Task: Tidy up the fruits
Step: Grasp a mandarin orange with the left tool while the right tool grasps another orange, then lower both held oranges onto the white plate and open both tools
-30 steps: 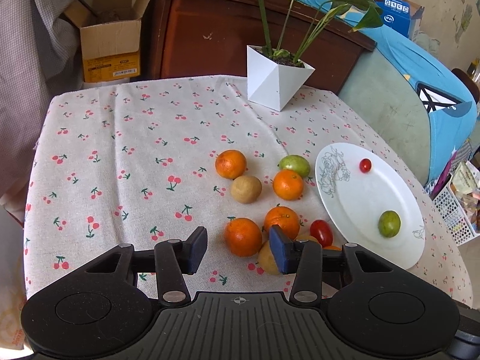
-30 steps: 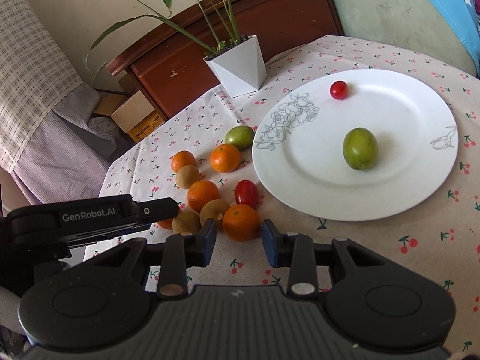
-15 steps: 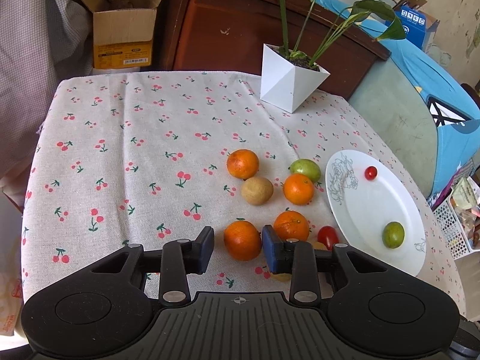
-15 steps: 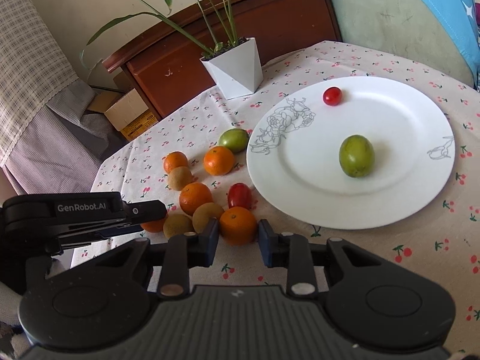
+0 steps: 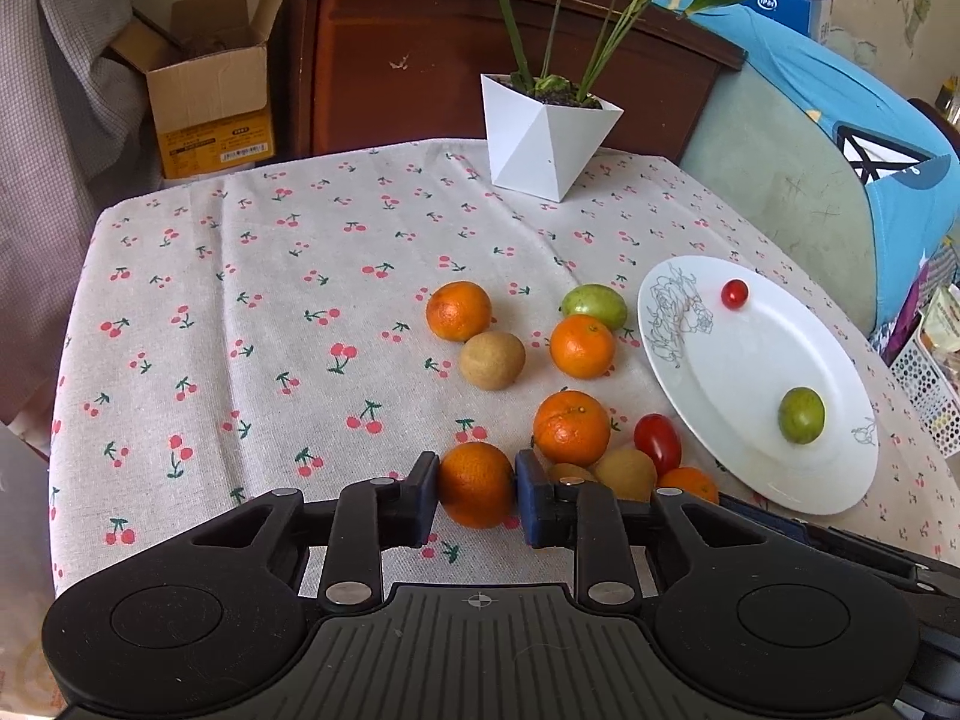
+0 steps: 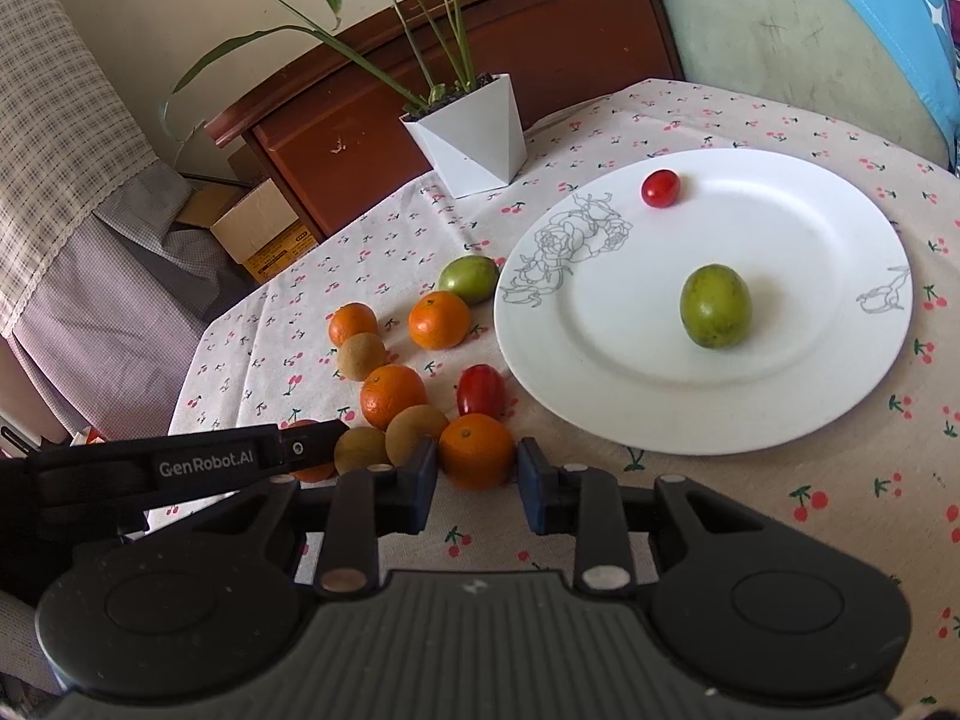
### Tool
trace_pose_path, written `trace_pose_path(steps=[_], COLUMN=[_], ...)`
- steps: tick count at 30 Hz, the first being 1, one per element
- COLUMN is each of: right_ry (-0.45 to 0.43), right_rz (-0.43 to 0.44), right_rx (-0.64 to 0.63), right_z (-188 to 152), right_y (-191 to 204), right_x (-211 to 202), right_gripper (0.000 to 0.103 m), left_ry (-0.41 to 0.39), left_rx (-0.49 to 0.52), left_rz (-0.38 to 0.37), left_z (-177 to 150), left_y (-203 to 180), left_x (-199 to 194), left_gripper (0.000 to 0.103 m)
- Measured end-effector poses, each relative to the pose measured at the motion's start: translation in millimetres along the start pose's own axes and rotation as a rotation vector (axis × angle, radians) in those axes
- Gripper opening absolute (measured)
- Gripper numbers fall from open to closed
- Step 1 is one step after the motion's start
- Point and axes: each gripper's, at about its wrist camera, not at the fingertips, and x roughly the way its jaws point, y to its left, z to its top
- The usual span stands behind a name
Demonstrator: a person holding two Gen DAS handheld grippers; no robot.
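Cherry-print cloth covers the tabletop (image 5: 240, 312), with a chest of drawers (image 5: 420, 60) and a potted plant (image 5: 546, 132) beyond it. Nearest in the left view, the left gripper (image 5: 476, 489) has its jaws closed onto the flanks of an orange (image 5: 476, 483), both pads touching the skin at the widest part, probably so the round fruit cannot roll out. In the right view the right gripper (image 6: 477, 474) brackets a second orange (image 6: 477, 450); its jaws stand partly open, with slim gaps on each side (no grip yet, I judge). Both oranges sit on the cloth at the near edge of the cluster. Further off lie brown fruits, more oranges and a long tomato (image 6: 480, 390), its long axis running away from the camera. Beyond sits the plate (image 6: 828, 396), holding a green fruit (image 6: 715, 306), upright-oval, and a small tomato (image 6: 660, 188).
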Motion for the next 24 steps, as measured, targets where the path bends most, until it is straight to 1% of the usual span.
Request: trace_pose_path(steps=[2, 6, 13, 17, 21, 24], right_ry=[0.0, -0.001, 0.004, -0.027, -0.056, -0.081], right_rz=[0.0, 0.0, 0.005, 0.016, 0.017, 0.013], right_rx=[0.0, 0.0, 0.01, 0.024, 0.04, 0.056], right_z=[0, 0, 0, 4, 10, 15], right_y=[0, 0, -1, -1, -3, -8], right_x=[0, 0, -1, -8, -15, -21], right_gripper=[0.029, 0.03, 0.028, 0.028, 0.028, 0.028], left_ry=[-0.001, -0.004, -0.013, -0.042, -0.065, -0.08], left_rx=[0.005, 0.054, 0.024, 0.015, 0.035, 0.043], left_rz=[0.002, 0.022, 0.008, -0.013, -0.026, -0.053], left_z=[-1, -4, -4, 3, 8, 12], left_y=[0, -7, -3, -6, -17, -26], left_x=[0, -1, -7, -15, -20, -22], left_gripper=[0.025, 0.026, 0.024, 0.024, 0.024, 0.024])
